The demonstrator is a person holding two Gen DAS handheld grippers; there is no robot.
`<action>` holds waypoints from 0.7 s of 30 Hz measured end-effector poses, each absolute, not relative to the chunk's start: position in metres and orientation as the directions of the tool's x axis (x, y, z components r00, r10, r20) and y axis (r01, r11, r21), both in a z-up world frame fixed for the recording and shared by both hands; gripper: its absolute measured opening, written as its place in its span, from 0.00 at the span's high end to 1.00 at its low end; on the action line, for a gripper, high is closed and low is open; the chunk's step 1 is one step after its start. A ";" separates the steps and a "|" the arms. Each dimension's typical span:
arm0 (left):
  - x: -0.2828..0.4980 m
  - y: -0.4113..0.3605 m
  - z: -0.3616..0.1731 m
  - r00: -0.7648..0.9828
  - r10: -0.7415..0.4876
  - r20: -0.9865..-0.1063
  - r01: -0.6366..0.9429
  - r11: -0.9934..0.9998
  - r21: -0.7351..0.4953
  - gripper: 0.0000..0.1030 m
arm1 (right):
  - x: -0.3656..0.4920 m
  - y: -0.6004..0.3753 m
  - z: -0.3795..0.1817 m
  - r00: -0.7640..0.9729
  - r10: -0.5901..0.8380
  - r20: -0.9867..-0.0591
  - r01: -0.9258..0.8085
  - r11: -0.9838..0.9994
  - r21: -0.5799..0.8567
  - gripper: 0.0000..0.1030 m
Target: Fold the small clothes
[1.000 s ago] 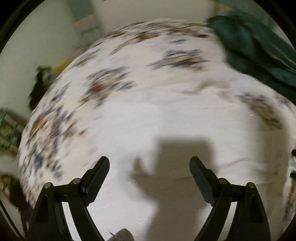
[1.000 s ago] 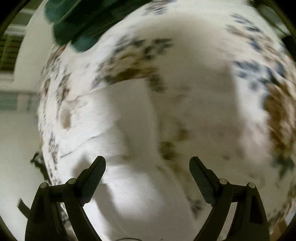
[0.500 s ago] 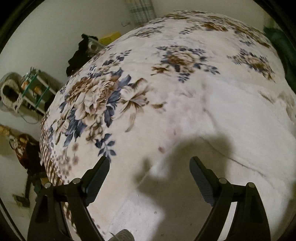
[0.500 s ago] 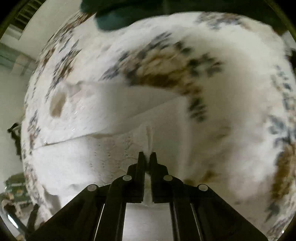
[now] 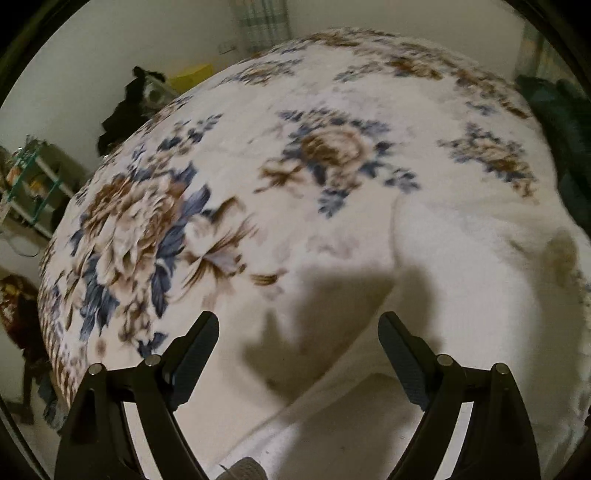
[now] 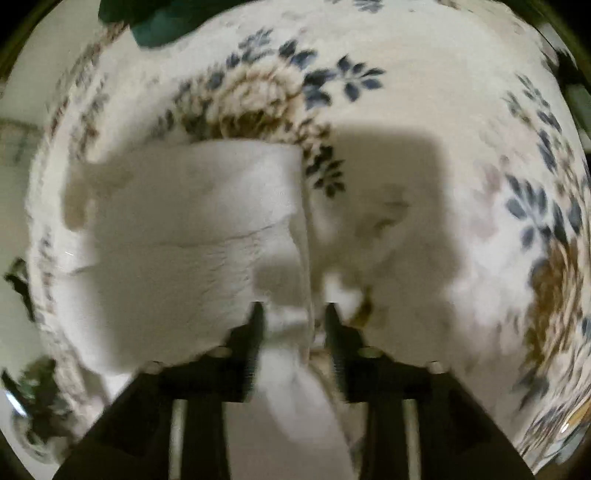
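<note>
1. Parting its fingers, the right gripper [image 6: 293, 314] now stands narrowly open with the white garment [image 6: 192, 229] bunched in the gap; half a second ago it was pinched shut on that cloth, so this reads as a release after a fold.
2. Lying on the floral bedspread [image 6: 480, 110], the garment shows a doubled layer with a straight edge on its right side, which suggests one fold is laid and more may remain.
3. Hovering wide open and empty, the left gripper [image 5: 298, 332] looks over the garment's near edge [image 5: 461, 258], much as it did a moment before, only shifted slightly.
4. Blur softens both views; whether cloth touches the right fingers cannot be told.
5. A dark green cloth [image 6: 159, 22] is cut off at the frame's top, and the garment's lower part hides behind the gripper body.
</note>
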State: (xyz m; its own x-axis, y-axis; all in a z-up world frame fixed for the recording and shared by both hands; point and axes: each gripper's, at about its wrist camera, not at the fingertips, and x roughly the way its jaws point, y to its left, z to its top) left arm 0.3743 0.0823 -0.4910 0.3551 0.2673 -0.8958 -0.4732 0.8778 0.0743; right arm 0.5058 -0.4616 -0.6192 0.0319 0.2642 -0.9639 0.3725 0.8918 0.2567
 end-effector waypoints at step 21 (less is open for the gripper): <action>0.201 -0.169 -0.512 0.201 0.248 -0.948 -0.394 0.906 0.153 0.00 | 0.620 -0.532 -0.681 -0.060 0.532 -0.845 0.149 0.841 0.519 0.25</action>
State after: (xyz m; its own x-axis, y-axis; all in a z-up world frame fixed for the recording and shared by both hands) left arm 0.2006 -0.1693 -0.5124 0.2010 0.2476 -0.9478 -0.3942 0.9062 0.1532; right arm 0.6195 -0.5316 -0.6813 -0.0597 0.5319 -0.8447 0.1494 0.8414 0.5193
